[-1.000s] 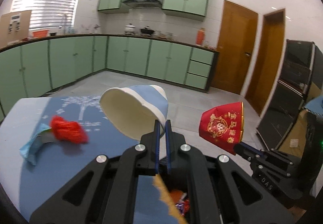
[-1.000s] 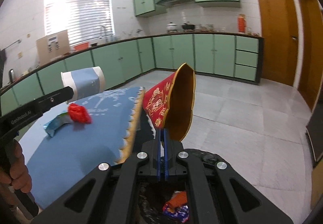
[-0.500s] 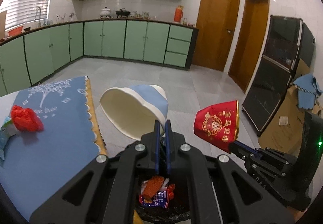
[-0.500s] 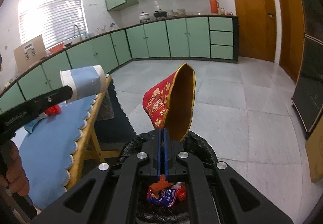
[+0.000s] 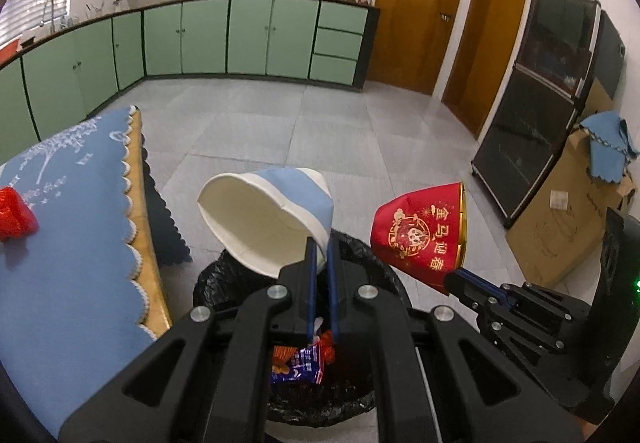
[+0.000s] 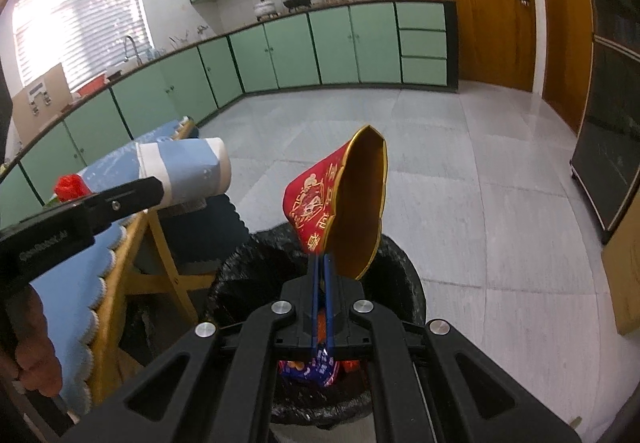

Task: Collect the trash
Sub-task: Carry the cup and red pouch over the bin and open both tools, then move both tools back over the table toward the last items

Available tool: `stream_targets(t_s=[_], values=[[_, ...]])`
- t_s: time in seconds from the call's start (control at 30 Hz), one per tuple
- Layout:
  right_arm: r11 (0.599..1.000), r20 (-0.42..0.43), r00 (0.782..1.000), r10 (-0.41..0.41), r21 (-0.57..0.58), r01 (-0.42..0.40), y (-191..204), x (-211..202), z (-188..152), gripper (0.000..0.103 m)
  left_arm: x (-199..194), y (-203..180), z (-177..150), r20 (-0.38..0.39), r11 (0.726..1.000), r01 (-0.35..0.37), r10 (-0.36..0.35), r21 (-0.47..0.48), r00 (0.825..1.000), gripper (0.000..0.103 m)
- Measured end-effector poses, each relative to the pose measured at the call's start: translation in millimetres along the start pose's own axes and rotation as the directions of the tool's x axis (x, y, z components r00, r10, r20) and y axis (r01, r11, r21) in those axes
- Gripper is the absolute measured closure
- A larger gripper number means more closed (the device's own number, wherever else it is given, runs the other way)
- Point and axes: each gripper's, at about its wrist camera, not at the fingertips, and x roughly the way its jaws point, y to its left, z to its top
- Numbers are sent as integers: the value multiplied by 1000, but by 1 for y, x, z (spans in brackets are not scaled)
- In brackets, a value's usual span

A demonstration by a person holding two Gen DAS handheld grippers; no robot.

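Note:
My left gripper (image 5: 320, 247) is shut on the rim of a white and blue paper cup (image 5: 268, 221), held tilted above a black-lined trash bin (image 5: 224, 279). My right gripper (image 6: 322, 257) is shut on a red and gold paper cup (image 6: 344, 203), also over the bin (image 6: 400, 275). The red cup shows in the left wrist view (image 5: 420, 235), the blue cup in the right wrist view (image 6: 184, 173). Snack wrappers (image 5: 298, 361) lie inside the bin. A red crumpled wrapper (image 5: 14, 213) lies on the table.
A table with a blue scalloped cloth (image 5: 76, 227) stands left of the bin. Green kitchen cabinets (image 5: 248, 39) line the far wall. A cardboard box (image 5: 568, 219) and black cabinet (image 5: 540, 115) stand at the right. Grey tiled floor (image 6: 460, 163) lies beyond.
Both grippers have swung right, away from over the table, carrying their cups to above the trash bin. The bin and its wrappers have come fully into view.

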Motion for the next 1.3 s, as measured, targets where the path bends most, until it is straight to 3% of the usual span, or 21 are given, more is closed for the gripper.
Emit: stream_targets(t_s=[0.13,0.4,0.73,0.83,0.93,1.13,1.3], values=[[1000,-48,999,-4,14,5,-7,15,-7,98,10,1,0,-33,1000,-6,6,-3,999,95],[1000,-76,997,-16,14,17,-10,26,-10,67,4,14,5,-30,999,-30,29,-25,999,80],[999,48,997,-54,-4,54,6,-8,13,15,-54,46,17,109,991,-108,117,-83,987,52],[999,99,994,-42,-10,43,19,-21,23,6,-81,66,18,159,980,-163,180,-114,971,48],[1000,130,992,-6,-21,9,36,-30,34,6,-103,84,17,186,967,-211,236,-144,954,44],[994,169,981,99,-61,-90,89,-35,50,6,-147,133,6,212,915,-350,389,-199,896,41],[979,181,965,192,-107,-174,146,-24,61,6,-176,189,-12,183,837,-469,527,-283,830,41]])
